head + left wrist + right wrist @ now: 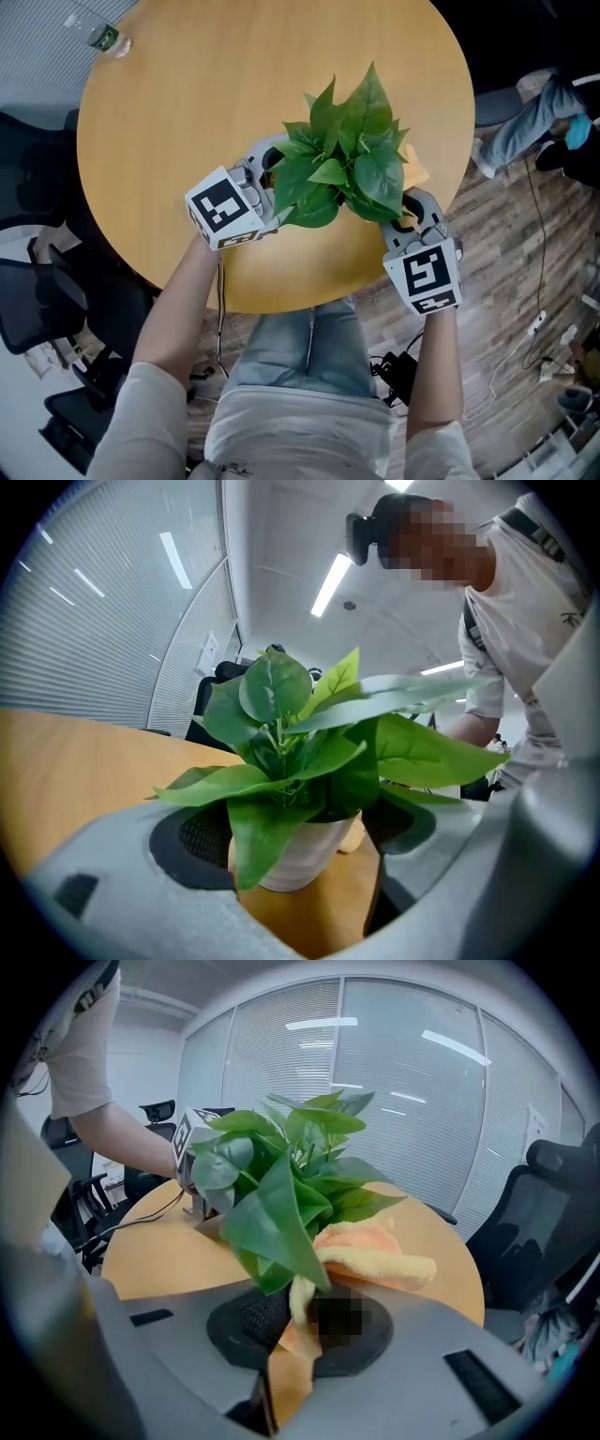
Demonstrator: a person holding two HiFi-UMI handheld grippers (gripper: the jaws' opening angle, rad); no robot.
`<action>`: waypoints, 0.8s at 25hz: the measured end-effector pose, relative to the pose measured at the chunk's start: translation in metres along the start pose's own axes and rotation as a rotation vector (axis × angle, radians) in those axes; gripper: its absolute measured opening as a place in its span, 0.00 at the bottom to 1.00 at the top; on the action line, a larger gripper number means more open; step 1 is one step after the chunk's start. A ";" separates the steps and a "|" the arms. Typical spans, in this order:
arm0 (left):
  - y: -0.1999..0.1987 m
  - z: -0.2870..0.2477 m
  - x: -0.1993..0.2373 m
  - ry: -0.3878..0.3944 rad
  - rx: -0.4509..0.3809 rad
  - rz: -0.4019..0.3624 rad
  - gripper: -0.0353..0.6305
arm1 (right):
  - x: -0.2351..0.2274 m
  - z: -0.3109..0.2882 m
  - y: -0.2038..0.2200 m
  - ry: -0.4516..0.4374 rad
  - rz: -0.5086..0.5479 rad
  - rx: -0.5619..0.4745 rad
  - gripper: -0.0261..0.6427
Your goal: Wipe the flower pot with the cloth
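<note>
Right gripper (295,1321), jaws clamped on an orange-yellow cloth (375,1260) trailing toward 3 o'clock over the round table (159,1260), plant (281,1176) at 12 o'clock.

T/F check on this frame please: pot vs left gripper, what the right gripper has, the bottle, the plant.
1. The white ribbed flower pot stands between the left gripper's jaws. True.
2. The right gripper is empty. False: its jaws are shut on the orange-yellow fluffy cloth.
3. A clear plastic bottle sits near the edge of the round wooden table. True.
4. The flower pot has nothing growing in it. False: a green leafy plant fills it and spreads over both grippers.
</note>
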State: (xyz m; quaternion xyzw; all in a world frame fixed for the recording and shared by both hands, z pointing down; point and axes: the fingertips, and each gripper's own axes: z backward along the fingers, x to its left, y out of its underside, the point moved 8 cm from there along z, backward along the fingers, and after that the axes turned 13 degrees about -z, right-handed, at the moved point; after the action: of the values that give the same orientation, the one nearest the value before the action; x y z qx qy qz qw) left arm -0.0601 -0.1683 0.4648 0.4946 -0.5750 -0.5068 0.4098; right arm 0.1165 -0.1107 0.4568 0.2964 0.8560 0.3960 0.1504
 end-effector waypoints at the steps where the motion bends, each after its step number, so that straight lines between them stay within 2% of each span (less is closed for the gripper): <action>1: 0.000 0.001 0.000 -0.009 0.002 0.000 0.70 | 0.001 0.000 0.000 -0.002 0.001 0.000 0.11; 11: -0.004 0.000 -0.011 -0.092 0.035 0.023 0.70 | 0.015 0.005 0.006 -0.024 0.011 0.008 0.11; 20: -0.005 -0.003 -0.022 -0.200 0.048 0.047 0.69 | 0.033 0.008 0.012 -0.064 0.031 0.013 0.11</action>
State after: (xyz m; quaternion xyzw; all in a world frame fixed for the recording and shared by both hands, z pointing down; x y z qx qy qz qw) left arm -0.0527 -0.1476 0.4608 0.4376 -0.6366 -0.5298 0.3502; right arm 0.0995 -0.0796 0.4603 0.3230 0.8486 0.3831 0.1699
